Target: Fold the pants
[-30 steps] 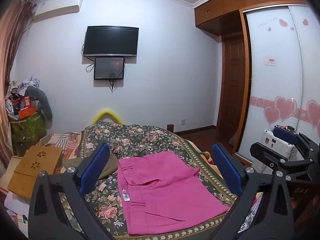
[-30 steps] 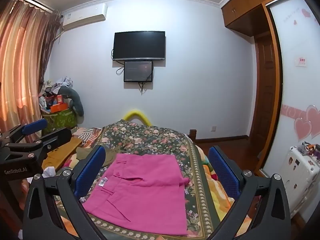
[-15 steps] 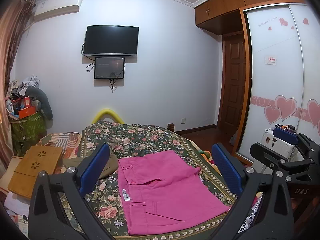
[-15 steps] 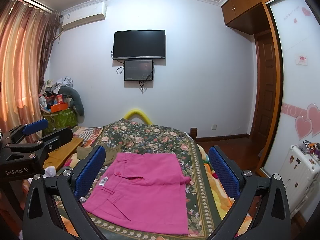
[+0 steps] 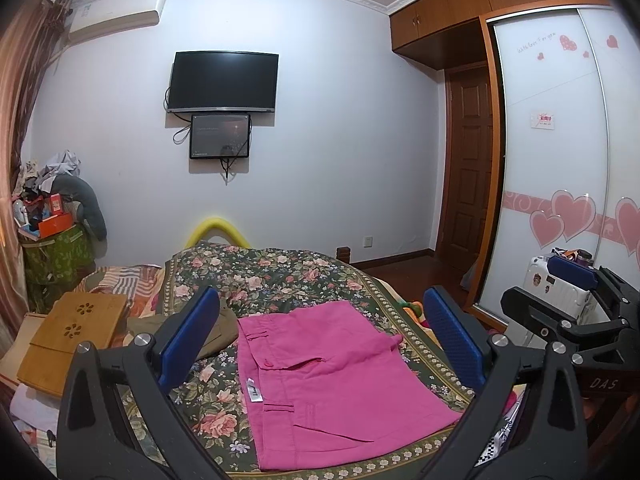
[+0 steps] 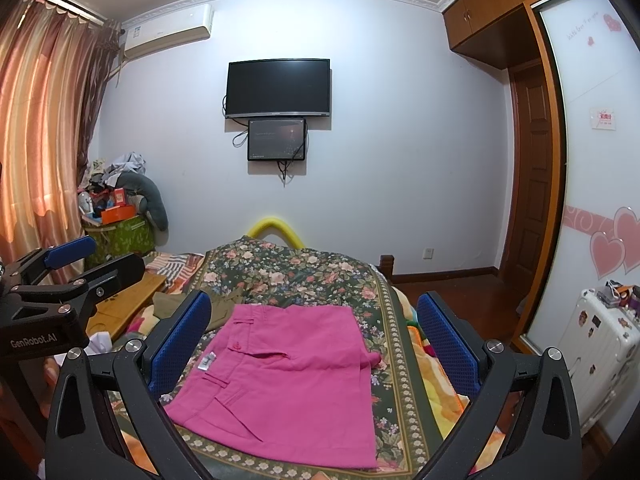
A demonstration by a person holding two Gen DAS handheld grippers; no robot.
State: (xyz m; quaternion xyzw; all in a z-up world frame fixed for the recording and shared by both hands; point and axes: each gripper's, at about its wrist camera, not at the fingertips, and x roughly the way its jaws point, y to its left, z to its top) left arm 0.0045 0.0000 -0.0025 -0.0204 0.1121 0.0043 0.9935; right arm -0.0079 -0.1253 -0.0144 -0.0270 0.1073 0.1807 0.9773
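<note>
- Pink pants [image 5: 332,380], folded into a compact rectangle, are laid flat on the floral bedspread [image 5: 280,276].
- Waistband is turned left; long axis runs away from the cameras.
- Left tongs [image 5: 320,344] and right tongs [image 6: 314,344] are held spread wide above, gripping nothing.

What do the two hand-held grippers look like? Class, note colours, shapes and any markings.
Each hand-held gripper, left and right, has a black angular frame with triangular cut-outs and silver screws. Its two fingers carry blue textured pads. The left one's body reads "GenRobot.AI"; the right one's reads "DAS". No sleeves or cables show.
</note>
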